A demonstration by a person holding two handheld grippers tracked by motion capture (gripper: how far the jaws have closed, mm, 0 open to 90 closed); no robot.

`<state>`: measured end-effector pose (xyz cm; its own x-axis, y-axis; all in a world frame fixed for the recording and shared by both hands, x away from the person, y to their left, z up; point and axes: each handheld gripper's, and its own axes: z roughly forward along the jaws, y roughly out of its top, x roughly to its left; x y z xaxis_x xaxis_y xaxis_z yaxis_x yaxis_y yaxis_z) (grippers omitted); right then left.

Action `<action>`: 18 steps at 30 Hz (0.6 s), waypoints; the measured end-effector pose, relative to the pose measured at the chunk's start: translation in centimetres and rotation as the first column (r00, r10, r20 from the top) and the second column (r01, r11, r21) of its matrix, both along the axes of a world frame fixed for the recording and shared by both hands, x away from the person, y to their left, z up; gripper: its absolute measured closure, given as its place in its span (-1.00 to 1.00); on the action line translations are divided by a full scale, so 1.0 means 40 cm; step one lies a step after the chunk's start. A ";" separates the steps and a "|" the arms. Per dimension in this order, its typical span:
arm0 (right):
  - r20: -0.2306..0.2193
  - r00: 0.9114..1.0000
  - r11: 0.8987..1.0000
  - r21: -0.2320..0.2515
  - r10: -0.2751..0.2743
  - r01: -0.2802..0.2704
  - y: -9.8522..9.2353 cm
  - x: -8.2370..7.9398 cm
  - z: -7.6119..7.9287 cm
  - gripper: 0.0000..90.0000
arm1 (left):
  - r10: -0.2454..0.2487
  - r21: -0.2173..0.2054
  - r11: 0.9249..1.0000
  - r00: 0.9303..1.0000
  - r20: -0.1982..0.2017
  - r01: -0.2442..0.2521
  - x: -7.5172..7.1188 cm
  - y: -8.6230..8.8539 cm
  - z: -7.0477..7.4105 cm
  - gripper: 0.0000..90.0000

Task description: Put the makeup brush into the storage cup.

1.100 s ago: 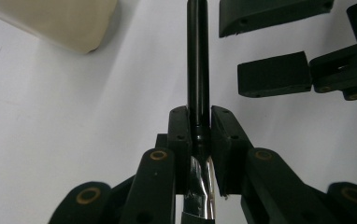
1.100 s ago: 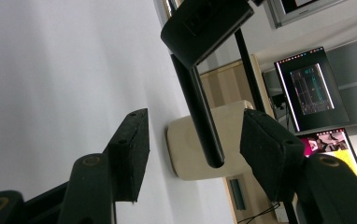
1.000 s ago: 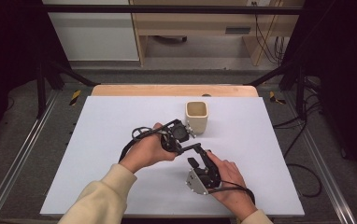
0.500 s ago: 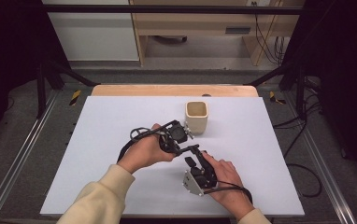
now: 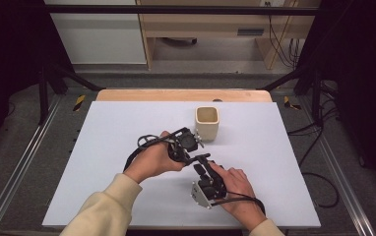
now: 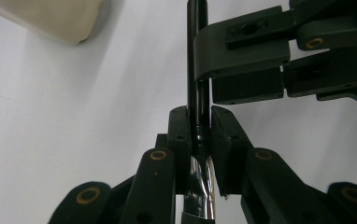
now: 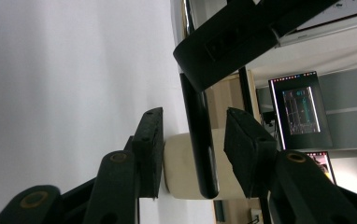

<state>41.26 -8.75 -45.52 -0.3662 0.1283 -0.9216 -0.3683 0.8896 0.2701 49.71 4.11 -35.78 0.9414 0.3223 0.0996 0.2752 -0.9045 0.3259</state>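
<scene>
a white table (image 5: 127,147) carries a cream square cup (image 5: 207,123) toward its far side, standing upright. nearer the person, the left gripper (image 5: 188,142) is clenched on a thin black pen (image 6: 197,70); in the left gripper view its pads squeeze the shaft near a shiny silver section. the right gripper (image 5: 203,164) sits just beside it. its jaws have just been closing, and in the right gripper view the pen (image 7: 200,140) stands between them with a gap on each side, not yet pressed, the cup (image 7: 181,168) behind it.
</scene>
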 end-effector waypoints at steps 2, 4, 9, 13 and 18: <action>0.002 1.000 1.000 0.002 0.002 -0.002 0.002 -0.001 -0.004 0.33 | 0.000 -0.002 1.000 1.000 -0.002 0.000 -0.001 -0.001 -0.001 0.74; 0.005 1.000 1.000 0.002 0.000 0.000 0.003 -0.003 -0.006 0.36 | -0.003 -0.002 1.000 1.000 -0.004 0.003 -0.001 -0.002 -0.001 0.74; 0.026 1.000 0.999 -0.048 0.013 -0.012 0.001 -0.002 -0.005 0.43 | -0.008 0.005 1.000 1.000 -0.007 0.008 -0.003 -0.005 -0.001 0.74; 0.028 1.000 0.999 -0.049 0.012 -0.010 0.002 -0.003 -0.007 0.45 | -0.010 0.004 1.000 1.000 -0.010 0.010 -0.004 -0.005 -0.004 0.74; 0.037 0.999 0.998 -0.063 0.023 -0.021 0.002 -0.002 -0.005 0.50 | -0.013 0.008 1.000 1.000 -0.016 0.013 -0.005 -0.006 -0.003 0.74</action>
